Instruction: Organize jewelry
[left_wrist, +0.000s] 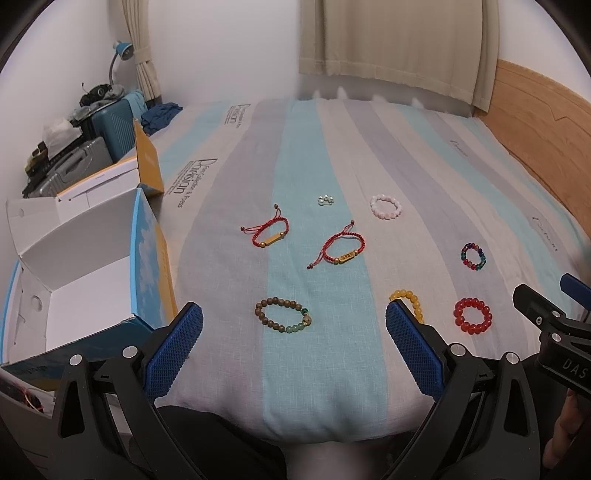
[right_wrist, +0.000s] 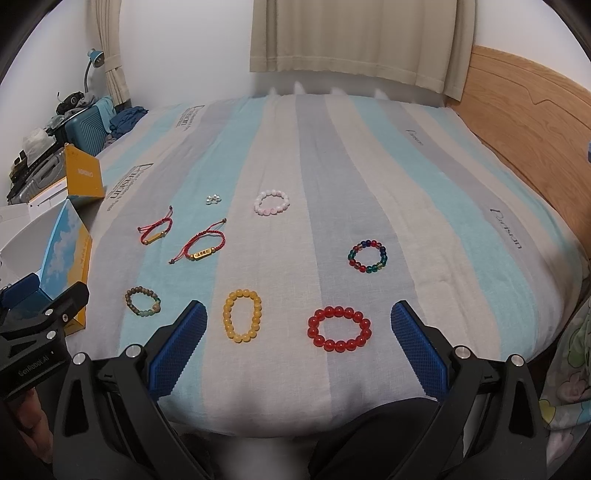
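Several bracelets lie on the striped bed cover (left_wrist: 332, 147). A brown and green bead bracelet (left_wrist: 283, 317) lies just ahead of my open, empty left gripper (left_wrist: 294, 325). A red bead bracelet (right_wrist: 339, 328) and a yellow bead bracelet (right_wrist: 242, 316) lie just ahead of my open, empty right gripper (right_wrist: 299, 321). Further off lie two red cord bracelets (left_wrist: 269, 232) (left_wrist: 341, 247), a multicolour bead bracelet (right_wrist: 368, 256), a pink bead bracelet (right_wrist: 271, 202) and a small pearl cluster (right_wrist: 213, 199). An open white-lined box (left_wrist: 85, 295) stands at the bed's left edge.
A yellow box flap (left_wrist: 147, 162) stands behind the open box. Suitcases (left_wrist: 107, 125) and clutter fill the far left corner. A wooden headboard (right_wrist: 528, 110) runs along the right. Curtains (right_wrist: 354, 40) hang at the back wall.
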